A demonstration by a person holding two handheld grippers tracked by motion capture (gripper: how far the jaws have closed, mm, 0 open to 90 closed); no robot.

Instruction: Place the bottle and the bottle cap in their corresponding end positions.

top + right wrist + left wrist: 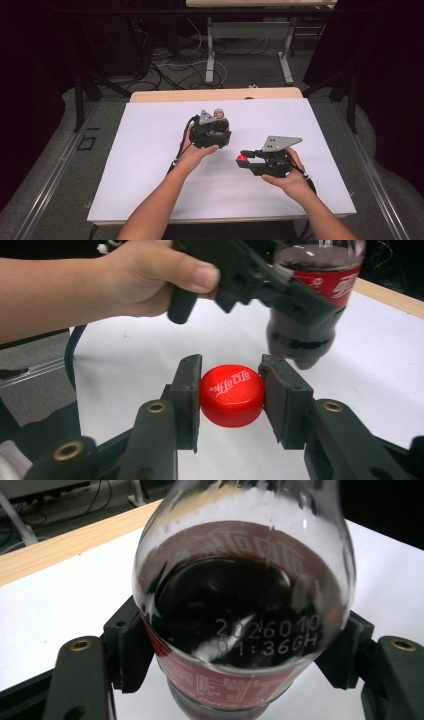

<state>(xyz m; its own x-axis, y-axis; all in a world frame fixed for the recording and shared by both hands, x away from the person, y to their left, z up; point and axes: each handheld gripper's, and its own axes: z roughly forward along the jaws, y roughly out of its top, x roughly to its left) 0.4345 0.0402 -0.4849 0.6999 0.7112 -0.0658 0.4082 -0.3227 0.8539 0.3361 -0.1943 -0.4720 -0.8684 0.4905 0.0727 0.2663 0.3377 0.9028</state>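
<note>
Between right hand-held gripper (232, 395) jaws, red cap (232, 395)

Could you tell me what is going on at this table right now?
A person is working on a cola bottle with two hand-held grippers. The left gripper clamps the bottle by its body above the white table. The right gripper holds the red cap between its jaws, apart from the bottle, so the bottle is open.
</note>
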